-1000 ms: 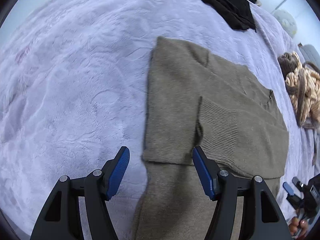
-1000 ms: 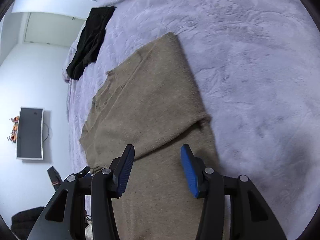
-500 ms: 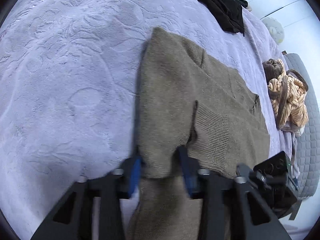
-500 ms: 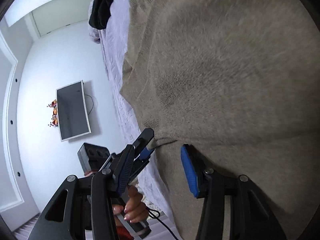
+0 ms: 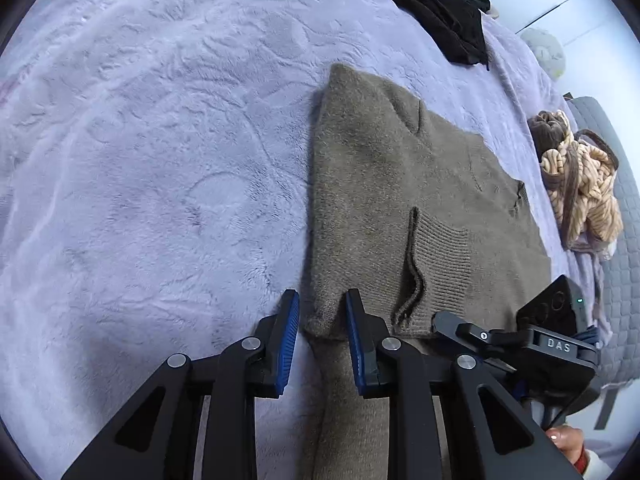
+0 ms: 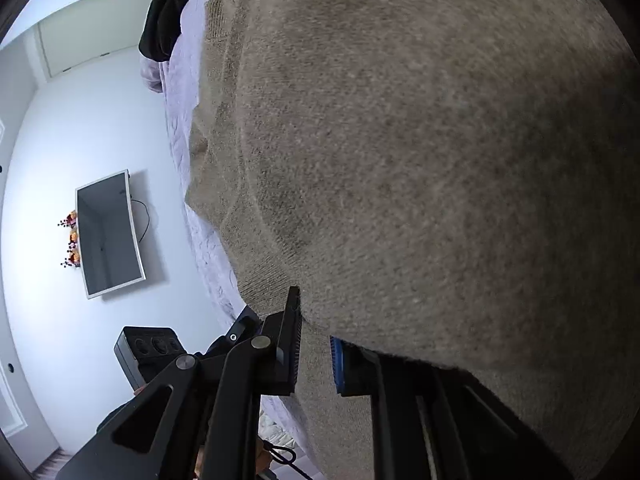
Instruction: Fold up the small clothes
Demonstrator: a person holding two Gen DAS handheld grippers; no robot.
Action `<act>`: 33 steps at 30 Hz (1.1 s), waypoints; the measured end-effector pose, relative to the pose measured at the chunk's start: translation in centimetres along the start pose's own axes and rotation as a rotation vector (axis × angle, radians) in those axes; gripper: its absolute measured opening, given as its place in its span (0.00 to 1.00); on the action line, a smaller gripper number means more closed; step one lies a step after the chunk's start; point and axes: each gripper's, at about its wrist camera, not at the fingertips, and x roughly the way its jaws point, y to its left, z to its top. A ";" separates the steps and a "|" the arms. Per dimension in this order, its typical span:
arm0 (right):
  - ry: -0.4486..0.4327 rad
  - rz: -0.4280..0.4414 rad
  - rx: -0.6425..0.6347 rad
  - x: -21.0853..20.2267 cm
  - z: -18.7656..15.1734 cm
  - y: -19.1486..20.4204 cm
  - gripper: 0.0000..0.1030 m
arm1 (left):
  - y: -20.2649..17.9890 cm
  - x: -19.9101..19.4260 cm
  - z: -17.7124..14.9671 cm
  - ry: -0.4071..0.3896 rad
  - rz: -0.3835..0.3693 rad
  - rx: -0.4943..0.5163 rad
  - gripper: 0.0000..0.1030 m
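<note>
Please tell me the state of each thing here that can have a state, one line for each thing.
Sweater: partly folded, flat on the blanket.
Left hand-held gripper: closing, sweater's folded corner between the fingers.
Right hand-held gripper: closing, sweater's edge between the fingers.
Black garment: unfolded, in a heap.
Knitted bundle: bunched up, not folded.
Screen: off.

Lilac blanket point(image 5: 140, 180), wall-mounted screen point(image 6: 108, 232)

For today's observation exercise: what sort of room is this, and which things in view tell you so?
Most likely a bedroom. A plush lilac bedspread covers a wide soft surface with a brown sweater and black garment on it, and a flat screen hangs on the wall.
</note>
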 end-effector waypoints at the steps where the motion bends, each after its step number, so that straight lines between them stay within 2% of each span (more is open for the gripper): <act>1: 0.001 -0.015 -0.021 0.0 -0.1 0.5 0.13 | -0.3 -0.2 -0.1 -0.001 0.017 0.011 0.24; 3: 0.012 -0.049 -0.067 -0.4 -0.5 1.3 0.14 | -0.8 -0.4 -0.3 -0.002 0.047 0.027 0.30; 4: 0.018 -0.053 -0.069 -0.5 -0.5 1.3 0.14 | -1.0 -0.6 -0.5 -0.005 0.080 0.035 0.45; 5: 0.027 -0.053 -0.060 -0.8 -0.6 1.2 0.14 | -1.3 -0.9 -0.8 -0.014 0.114 0.044 0.54; 11: 0.081 -0.122 -0.101 -0.4 -2.0 2.2 0.14 | -1.8 -1.8 -2.5 -0.011 0.161 0.057 0.54; 15: 0.104 -0.109 -0.055 -0.8 -2.9 2.0 0.14 | -2.2 -2.1 -3.9 0.009 0.218 0.076 0.54; 18: 0.112 -0.122 -0.058 -1.0 -3.4 2.0 0.15 | -2.6 -2.5 -4.8 0.022 0.221 0.091 0.55; 20: 0.121 -0.141 -0.071 -1.2 -3.9 2.1 0.15 | -2.8 -2.7 -5.4 0.027 0.219 0.092 0.69; 21: 0.123 -0.152 -0.080 -1.5 -4.1 2.3 0.15 | -2.9 -2.9 -5.7 0.023 0.220 0.095 0.69; 30: 0.068 -0.221 -0.134 -4.5 -5.9 3.7 0.15 | -4.8 -4.7 -7.8 0.030 0.233 0.163 0.69; 31: 0.061 -0.224 -0.136 -4.9 -6.2 3.9 0.16 | -4.9 -4.8 -7.9 0.035 0.237 0.172 0.69; 32: 0.054 -0.228 -0.136 -5.3 -6.5 4.1 0.21 | -5.0 -5.0 -8.1 0.038 0.241 0.180 0.69; 33: 0.047 -0.232 -0.137 -5.7 -6.8 4.1 0.33 | -4.9 -5.4 -8.5 0.040 0.241 0.187 0.69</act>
